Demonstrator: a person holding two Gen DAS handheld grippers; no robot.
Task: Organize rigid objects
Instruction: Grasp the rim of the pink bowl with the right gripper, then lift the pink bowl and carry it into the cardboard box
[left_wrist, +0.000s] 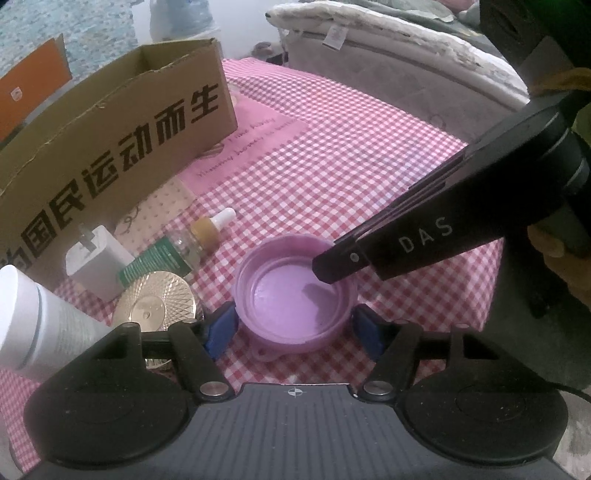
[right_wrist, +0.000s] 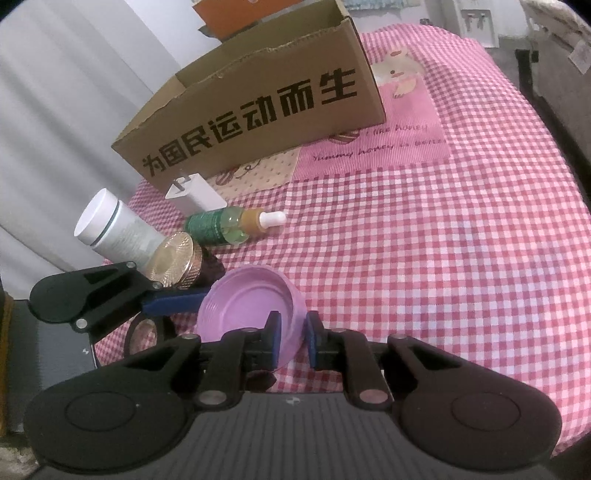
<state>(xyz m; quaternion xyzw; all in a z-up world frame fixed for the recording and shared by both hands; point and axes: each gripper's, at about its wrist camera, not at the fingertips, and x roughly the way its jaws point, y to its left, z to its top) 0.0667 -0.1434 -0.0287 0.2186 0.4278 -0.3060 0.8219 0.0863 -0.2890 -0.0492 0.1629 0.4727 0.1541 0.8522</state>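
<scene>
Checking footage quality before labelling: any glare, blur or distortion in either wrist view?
Left wrist: heavy fisheye bend on the cardboard box, right gripper casts a soft shadow inside the purple lid. Right wrist: bright glint on the gold cap, edges curved, the lid sharp.

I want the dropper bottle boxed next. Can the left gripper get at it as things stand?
Probably not yet. The left gripper straddles the purple lid, which lies between it and the dropper bottle, and the right gripper is shut on the lid's rim. The gold-lidded jar crowds the bottle's near side.
</scene>
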